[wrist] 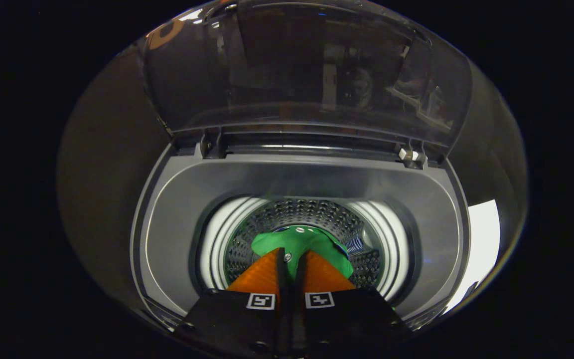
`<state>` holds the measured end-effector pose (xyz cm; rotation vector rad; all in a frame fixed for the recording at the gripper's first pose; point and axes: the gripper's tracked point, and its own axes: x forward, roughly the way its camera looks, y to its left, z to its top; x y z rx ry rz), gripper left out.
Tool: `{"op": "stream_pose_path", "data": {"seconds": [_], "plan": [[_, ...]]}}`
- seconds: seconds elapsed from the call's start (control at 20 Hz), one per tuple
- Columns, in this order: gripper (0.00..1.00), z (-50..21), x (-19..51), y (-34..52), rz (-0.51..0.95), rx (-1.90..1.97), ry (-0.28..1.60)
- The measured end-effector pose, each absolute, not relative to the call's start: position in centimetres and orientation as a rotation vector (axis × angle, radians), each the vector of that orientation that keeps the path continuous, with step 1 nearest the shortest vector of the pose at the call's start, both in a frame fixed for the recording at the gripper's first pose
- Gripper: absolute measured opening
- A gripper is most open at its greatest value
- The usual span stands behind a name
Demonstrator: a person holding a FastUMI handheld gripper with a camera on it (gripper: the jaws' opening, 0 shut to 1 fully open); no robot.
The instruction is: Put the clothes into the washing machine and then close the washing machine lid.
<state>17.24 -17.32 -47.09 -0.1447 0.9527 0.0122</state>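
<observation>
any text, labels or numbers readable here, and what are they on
No readable words or numbers.
Two square black-and-white marker tags sit on the hand-held gripper: patterns, not text.
The fingers are nearly closed, holding the green garment over the drum.
The raised lid carries only reflections.

The scene was dim overall. The brightest light sat inside the washing machine (297,209), where the white ring around the drum (307,219) glared at nine and three o'clock. A blown-out pale patch showed at four o'clock. The raised lid (307,70) carried murky reflections. Fisheye bending curved every outline, and the surroundings fell into near-black shadow.
</observation>
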Motion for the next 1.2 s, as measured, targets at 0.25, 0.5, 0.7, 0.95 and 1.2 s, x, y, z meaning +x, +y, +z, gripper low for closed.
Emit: {"op": "stream_pose_path", "data": {"seconds": [0.25, 0.5, 0.7, 0.95, 1.2], "plan": [[0.24, -48.0, 15.7, -17.6, 0.0, -0.14, 1.033], [0.65, -45.7, 15.3, -17.9, -0.021, -0.14, 0.994], [1.0, -42.9, 14.7, -18.2, -0.046, -0.109, 0.938], [1.0, -35.9, 14.9, -17.9, -0.043, -0.047, 0.827], [1.0, -27.2, 16.5, -17.4, -0.027, -0.025, 0.67]]}}
